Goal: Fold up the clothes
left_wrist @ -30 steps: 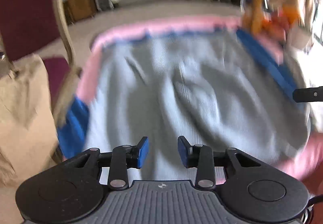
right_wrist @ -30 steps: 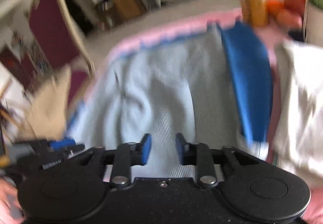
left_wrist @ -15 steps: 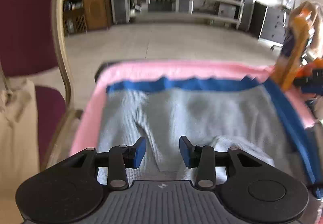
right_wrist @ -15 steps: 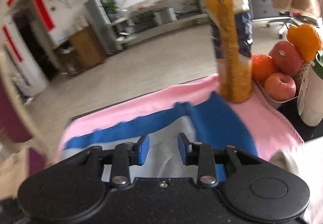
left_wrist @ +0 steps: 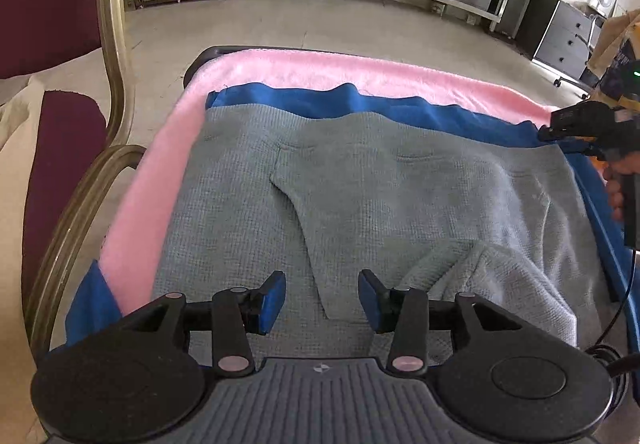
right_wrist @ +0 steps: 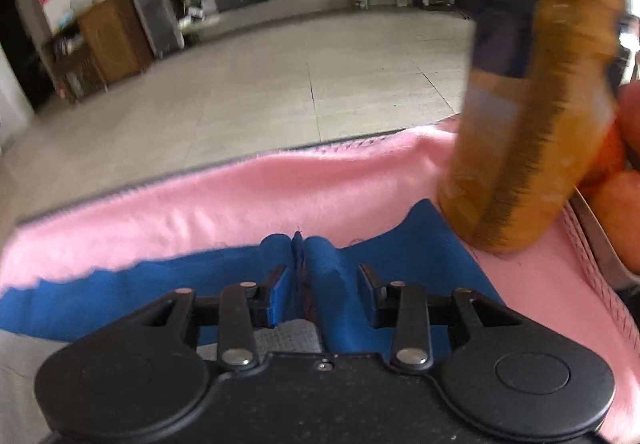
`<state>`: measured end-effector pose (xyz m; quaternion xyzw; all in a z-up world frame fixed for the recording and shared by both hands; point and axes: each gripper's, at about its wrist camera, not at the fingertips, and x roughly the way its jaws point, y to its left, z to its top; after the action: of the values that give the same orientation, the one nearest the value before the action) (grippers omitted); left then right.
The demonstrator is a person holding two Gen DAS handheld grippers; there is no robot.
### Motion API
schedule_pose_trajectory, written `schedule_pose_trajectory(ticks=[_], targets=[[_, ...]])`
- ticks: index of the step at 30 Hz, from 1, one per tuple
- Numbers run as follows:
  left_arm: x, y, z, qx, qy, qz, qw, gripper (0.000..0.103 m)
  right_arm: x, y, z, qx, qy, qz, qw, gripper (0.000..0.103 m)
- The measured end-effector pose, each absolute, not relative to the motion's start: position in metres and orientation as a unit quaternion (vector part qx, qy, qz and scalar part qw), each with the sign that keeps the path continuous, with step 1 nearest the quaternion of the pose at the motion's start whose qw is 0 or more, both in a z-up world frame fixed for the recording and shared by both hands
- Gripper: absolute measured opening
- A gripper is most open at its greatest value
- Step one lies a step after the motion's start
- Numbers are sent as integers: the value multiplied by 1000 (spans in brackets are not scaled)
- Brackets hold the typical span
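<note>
Grey sweater (left_wrist: 380,180) lies flat on blue cloth (right_wrist: 168,284). My left claw (left_wrist: 322,298) and right claw (right_wrist: 322,290), jaws just widening, grip nothing; bottle (right_wrist: 532,124) at two o'clock.

Both wrist views look steeply down, close, sharing the blue cloth (left_wrist: 360,104).

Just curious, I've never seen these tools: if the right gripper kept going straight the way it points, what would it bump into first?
Probably the blue cloth bunched between the open right gripper fingers; depth is unclear.
</note>
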<state>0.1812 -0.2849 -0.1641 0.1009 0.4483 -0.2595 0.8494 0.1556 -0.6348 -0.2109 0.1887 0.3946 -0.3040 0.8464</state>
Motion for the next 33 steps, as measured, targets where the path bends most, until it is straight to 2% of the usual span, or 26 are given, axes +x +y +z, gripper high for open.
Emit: schedule_pose_trajectory(ticks=[1,4,10,16,20,25,33], targets=[[182,-285,-166,103,451,-254,849,43,159,-631,-214,170,400,-310,845,35],[185,-283,-170,102,460,-242,848,43,154,-614,-203,115,386,-336,851,3],[175,-274,-155,89,441,-246,859,42,82,-600,-112,165,301,-347,873,3],[131,-260,-119,59,410,-301,859,42,-52,-590,3,218,180,-328,901,3],[86,-242,-99,20,405,-344,847,42,-134,-590,46,222,127,-327,910,3],[32,-242,-96,33,418,-379,825,42,-195,-620,53,229,118,-352,900,3],[-18,-281,-108,86,442,-404,796,42,-220,-699,-1,319,137,-361,865,3]])
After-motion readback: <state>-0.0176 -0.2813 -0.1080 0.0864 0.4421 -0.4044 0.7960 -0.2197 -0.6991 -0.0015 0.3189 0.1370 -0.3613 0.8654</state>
